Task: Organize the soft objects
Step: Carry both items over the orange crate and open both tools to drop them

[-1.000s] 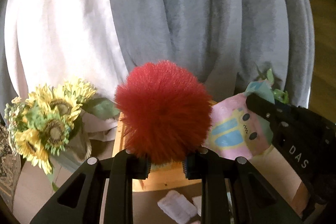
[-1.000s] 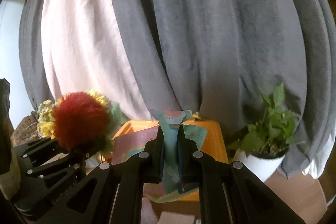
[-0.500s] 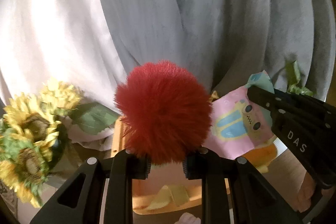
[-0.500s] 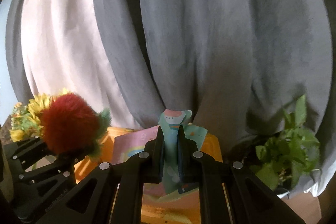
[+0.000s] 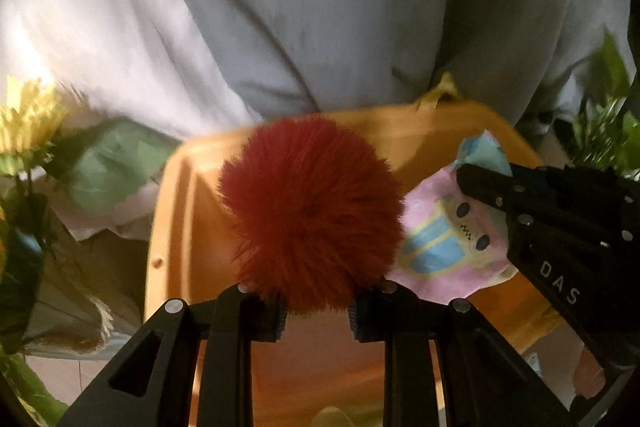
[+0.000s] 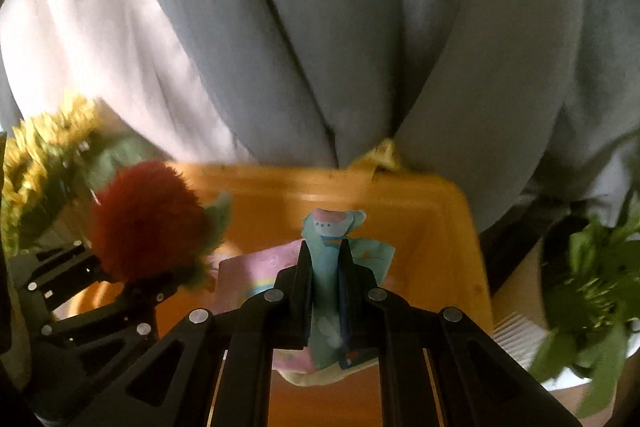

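Note:
My left gripper (image 5: 316,319) is shut on a fluffy red pompom (image 5: 310,213), held over the left half of an orange bin (image 5: 176,227). In the right wrist view the same red pompom (image 6: 146,221) shows at the left, in the left gripper's black fingers (image 6: 96,279). My right gripper (image 6: 325,291) is shut on a pastel printed cloth (image 6: 330,259), pink and light blue, which hangs over the orange bin (image 6: 452,227). In the left wrist view that printed cloth (image 5: 436,243) and the right gripper (image 5: 464,179) lie at the right.
Grey and white curtains (image 5: 320,7) hang right behind the bin. Sunflowers (image 5: 28,123) stand at the left, and a green potted plant (image 6: 592,275) at the right. Something pale yellow (image 5: 332,415) lies in the bin's bottom.
Both grippers have moved forward and tipped downward over the orange bin, which now fills the lower views. The pompom and the cloth stay gripped.

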The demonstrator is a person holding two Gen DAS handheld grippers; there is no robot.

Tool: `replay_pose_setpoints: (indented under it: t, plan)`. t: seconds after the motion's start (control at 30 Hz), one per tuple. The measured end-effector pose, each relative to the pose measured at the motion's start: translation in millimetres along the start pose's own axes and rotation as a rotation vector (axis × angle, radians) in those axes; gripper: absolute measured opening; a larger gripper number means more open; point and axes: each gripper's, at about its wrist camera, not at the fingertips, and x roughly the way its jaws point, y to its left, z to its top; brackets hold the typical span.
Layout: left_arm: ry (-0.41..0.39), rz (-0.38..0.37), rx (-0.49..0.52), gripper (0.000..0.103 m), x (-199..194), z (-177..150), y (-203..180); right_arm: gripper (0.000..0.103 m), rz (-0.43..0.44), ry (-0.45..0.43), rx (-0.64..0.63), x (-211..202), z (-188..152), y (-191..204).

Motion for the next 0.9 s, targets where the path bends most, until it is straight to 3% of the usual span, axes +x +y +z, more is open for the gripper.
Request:
replay_pose_setpoints:
  t: [0.2, 0.33, 0.43, 0.5, 0.77, 0.9]
  plan:
    - [0.097, -0.01, 0.005, 0.032, 15.9, -2.3, -3.2, 0.011, 0.034, 0.145, -0.024, 31.3, -5.6, 2.6]
    - [0.104, 0.016, 0.017, 0.046, 16.7, 2.1, -11.5, 0.014, 0.036, 0.167, -0.038, 36.0, -6.3, 6.1]
    - [0.086, 0.045, 0.017, 0.057, 8.8, 2.6, -13.6, 0.033, 0.046, 0.178, -0.052, 39.1, -4.6, 8.3]
    - [0.065, 0.054, 0.01, 0.061, 1.8, 2.9, -11.6, 0.038, 0.043, 0.164, -0.052, 37.1, -3.7, 8.9]
    - [-0.035, 0.118, -0.017, 0.07, -42.1, 0.4, -1.3, 0.039, 0.06, 0.109, -0.005, 11.6, 0.8, 5.0]
    - [-0.074, 0.105, -0.041, 0.072, -63.1, -4.9, -2.2, 0.039, 0.084, 0.048, 0.025, -19.0, -3.1, 2.2]
